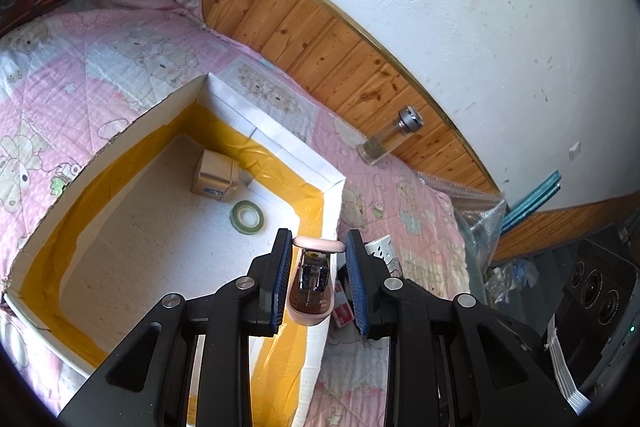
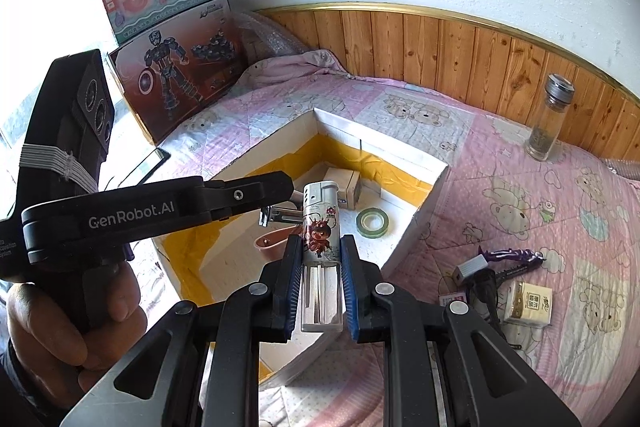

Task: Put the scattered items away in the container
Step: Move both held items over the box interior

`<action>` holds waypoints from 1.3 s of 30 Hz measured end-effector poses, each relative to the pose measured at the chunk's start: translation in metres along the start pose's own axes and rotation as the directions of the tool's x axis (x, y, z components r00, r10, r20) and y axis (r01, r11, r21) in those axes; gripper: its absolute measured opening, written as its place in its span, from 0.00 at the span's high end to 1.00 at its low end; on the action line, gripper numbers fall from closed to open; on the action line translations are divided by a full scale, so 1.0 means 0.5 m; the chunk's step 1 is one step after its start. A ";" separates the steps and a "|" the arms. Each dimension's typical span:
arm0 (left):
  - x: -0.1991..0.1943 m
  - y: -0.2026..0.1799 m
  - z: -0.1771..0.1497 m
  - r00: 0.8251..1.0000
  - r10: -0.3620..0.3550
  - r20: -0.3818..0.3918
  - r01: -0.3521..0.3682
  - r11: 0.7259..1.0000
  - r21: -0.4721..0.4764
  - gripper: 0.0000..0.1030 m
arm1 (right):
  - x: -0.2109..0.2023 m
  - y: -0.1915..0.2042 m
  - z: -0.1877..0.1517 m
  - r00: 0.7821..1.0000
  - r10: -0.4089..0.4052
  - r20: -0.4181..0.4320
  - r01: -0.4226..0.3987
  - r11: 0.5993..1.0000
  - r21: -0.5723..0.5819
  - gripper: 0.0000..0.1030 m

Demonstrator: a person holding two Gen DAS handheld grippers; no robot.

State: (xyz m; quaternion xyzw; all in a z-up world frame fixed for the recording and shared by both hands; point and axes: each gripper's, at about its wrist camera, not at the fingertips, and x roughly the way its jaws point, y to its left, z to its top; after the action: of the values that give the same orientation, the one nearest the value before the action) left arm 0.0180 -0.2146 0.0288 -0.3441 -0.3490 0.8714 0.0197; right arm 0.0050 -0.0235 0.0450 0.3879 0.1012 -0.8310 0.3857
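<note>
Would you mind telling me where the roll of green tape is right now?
The green tape roll lies flat on the floor of the white box, just right of the small tan carton near the far corner.

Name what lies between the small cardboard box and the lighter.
The roll of green tape on the container floor, between box and lighter, in the right wrist view.

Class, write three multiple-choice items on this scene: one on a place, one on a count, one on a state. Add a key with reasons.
1. Where is the roll of tape?
A. in the box
B. on the quilt
C. on the wall

2. How many things lie on the floor of the box?
A. two
B. five
C. none

3. The right gripper is:
A. empty
B. shut on the lighter
C. open wide

Key: A, the tape lies inside the walls; A, tape and small carton; B, pads press the lighter.
</note>
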 end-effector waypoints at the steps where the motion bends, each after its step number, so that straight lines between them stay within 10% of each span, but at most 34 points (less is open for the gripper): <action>1: 0.000 0.003 0.001 1.000 0.003 0.001 -0.003 1.000 -0.001 0.74 | 0.003 0.002 0.002 1.000 0.001 -0.001 -0.001 1.000 -0.001 0.80; 39: 0.075 0.086 0.061 0.986 0.149 -0.073 -0.153 0.986 -0.061 0.74 | 0.160 -0.002 0.042 0.983 0.012 -0.182 -0.015 1.000 -0.016 0.80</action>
State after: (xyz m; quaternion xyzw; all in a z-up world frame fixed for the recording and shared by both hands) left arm -0.0206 -0.2549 -0.0038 -0.3995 -0.3500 0.8461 -0.0461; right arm -0.0399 -0.0776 0.0013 0.4595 0.1404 -0.7885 0.3839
